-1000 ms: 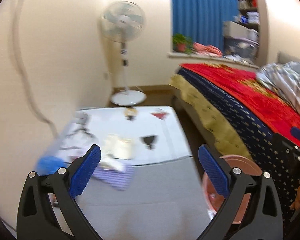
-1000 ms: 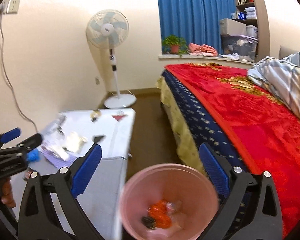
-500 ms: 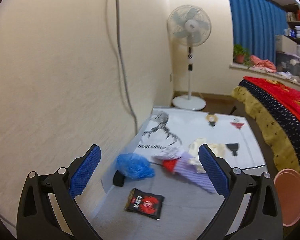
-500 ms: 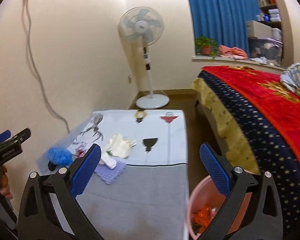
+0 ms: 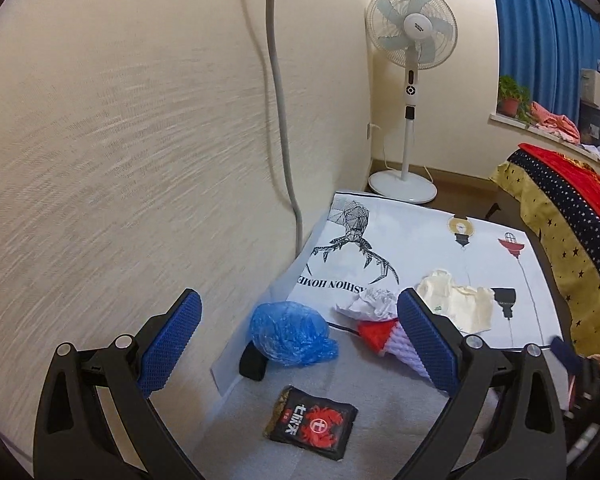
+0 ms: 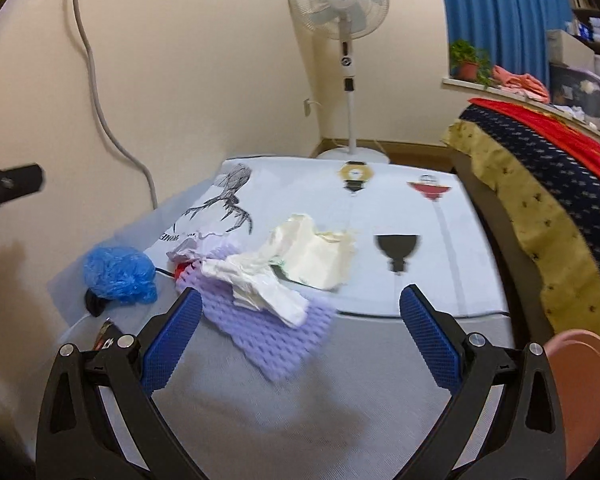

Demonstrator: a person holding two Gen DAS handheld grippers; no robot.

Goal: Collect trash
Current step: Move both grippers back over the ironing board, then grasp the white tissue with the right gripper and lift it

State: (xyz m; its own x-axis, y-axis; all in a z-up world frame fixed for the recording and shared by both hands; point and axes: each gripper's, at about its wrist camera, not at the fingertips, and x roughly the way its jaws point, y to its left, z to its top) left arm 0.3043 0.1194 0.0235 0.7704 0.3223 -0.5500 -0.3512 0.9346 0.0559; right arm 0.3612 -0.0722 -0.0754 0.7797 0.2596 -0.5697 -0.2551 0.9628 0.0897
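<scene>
Trash lies on a low table (image 5: 380, 424) covered by a grey and white cloth. A crumpled blue plastic bag (image 5: 290, 334) (image 6: 118, 270) sits by the wall. A black and red snack packet (image 5: 312, 422) lies flat in front of it. Purple foam netting (image 6: 268, 332) carries a white wrapper (image 6: 260, 284); beside them lie crumpled white paper (image 5: 370, 304) and a cream bag (image 5: 458, 302) (image 6: 314, 252). My left gripper (image 5: 298, 338) hangs open above the blue bag. My right gripper (image 6: 300, 330) stands open over the purple netting. Neither holds anything.
A pink bin (image 6: 580, 392) shows at the right edge, beside the table. A bed with a red and navy blanket (image 6: 540, 148) runs along the right. A standing fan (image 5: 412, 60) is at the far end. A grey cable (image 5: 280, 80) hangs on the wall.
Both grippers have swung left from the pink bin toward the table and come closer to the trash pile. Both stayed open and empty.
</scene>
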